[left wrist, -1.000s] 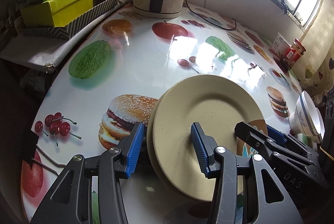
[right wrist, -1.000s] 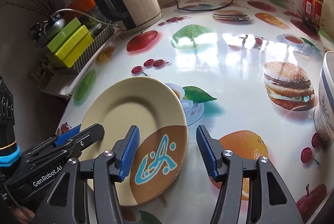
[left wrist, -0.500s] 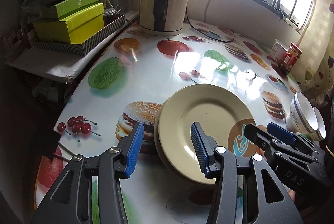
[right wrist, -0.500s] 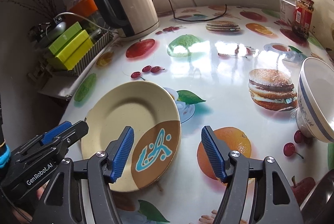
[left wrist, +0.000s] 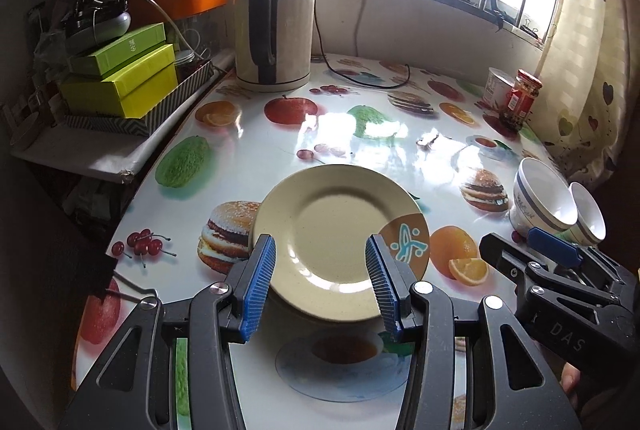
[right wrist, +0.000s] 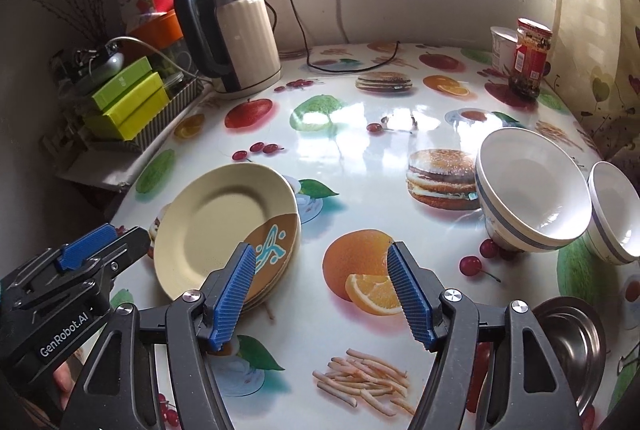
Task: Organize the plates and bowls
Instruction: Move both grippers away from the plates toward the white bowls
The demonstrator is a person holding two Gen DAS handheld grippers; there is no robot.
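Cream ribbed electric kettle with black handle [left wrist: 275, 29] at 12 o'clock on glossy fruit-print surface [left wrist: 256, 149]. Stacked lime-green cardboard boxes [left wrist: 120, 77] at 10 o'clock; red-lidded glass jar [left wrist: 520, 99] at 2 o'clock.

"GenRobot.AI" on left tongs [right wrist: 244, 300], "DAS" on right tongs [left wrist: 528, 250]

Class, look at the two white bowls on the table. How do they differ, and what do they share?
The big bowl is wider and deeper; the small bowl is narrower. The big bowl stands nearer the printed burger, the small bowl nearer the table's edge. Both are white, grey-banded, empty and upright.
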